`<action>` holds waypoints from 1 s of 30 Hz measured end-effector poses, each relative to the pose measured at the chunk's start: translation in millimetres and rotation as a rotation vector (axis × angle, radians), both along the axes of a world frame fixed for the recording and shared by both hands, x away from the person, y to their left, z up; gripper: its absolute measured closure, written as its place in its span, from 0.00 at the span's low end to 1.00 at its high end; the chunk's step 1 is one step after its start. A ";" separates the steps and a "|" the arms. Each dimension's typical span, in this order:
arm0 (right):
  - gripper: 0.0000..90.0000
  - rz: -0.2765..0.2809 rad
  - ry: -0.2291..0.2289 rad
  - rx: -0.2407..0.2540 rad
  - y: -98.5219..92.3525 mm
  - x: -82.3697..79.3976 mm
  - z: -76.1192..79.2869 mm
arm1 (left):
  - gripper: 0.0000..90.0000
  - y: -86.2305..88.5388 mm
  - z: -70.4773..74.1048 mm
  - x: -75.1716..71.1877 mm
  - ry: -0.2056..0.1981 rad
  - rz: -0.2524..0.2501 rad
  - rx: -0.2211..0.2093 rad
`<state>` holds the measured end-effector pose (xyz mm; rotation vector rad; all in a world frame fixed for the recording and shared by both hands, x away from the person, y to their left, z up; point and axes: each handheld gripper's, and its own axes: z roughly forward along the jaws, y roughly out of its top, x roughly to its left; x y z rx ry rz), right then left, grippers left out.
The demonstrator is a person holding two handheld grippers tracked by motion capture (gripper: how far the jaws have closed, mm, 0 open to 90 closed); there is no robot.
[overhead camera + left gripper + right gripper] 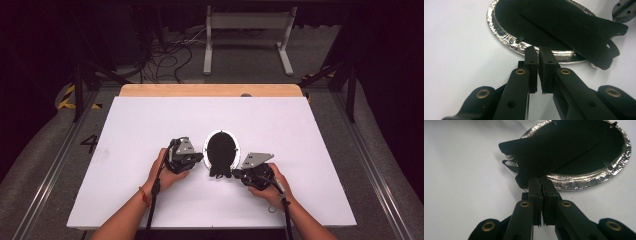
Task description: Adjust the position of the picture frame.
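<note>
One oval frame (221,150), long axis near-to-far, stand flap nearest

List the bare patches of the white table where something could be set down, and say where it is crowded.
The white table is bare from the silver-rimmed oval frame out to its left edge, likewise to its right edge, and from the frame back to the wooden strip. The near middle is crowded: the left gripper and right gripper flank the frame, forearms behind.

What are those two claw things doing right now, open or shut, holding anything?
Left gripper: shut at the oval silver frame's rim; a grip on it cannot be told.
Right gripper: shut, tips against the black flap.
</note>
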<state>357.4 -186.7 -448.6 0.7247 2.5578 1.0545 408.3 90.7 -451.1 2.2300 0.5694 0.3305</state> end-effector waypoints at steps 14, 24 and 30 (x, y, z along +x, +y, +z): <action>0.96 -0.028 -0.010 0.046 -9.9 -0.2 15.4 | 0.91 37.8 26.2 -21.6 -0.095 -0.029 -0.018; 0.89 -0.036 0.020 0.062 -15.3 -1.6 15.1 | 0.79 77.7 22.2 -45.6 -0.102 -0.006 -0.047; 0.79 -0.029 0.030 0.064 -14.4 -4.9 12.5 | 0.71 89.8 17.4 -52.4 -0.091 0.011 -0.053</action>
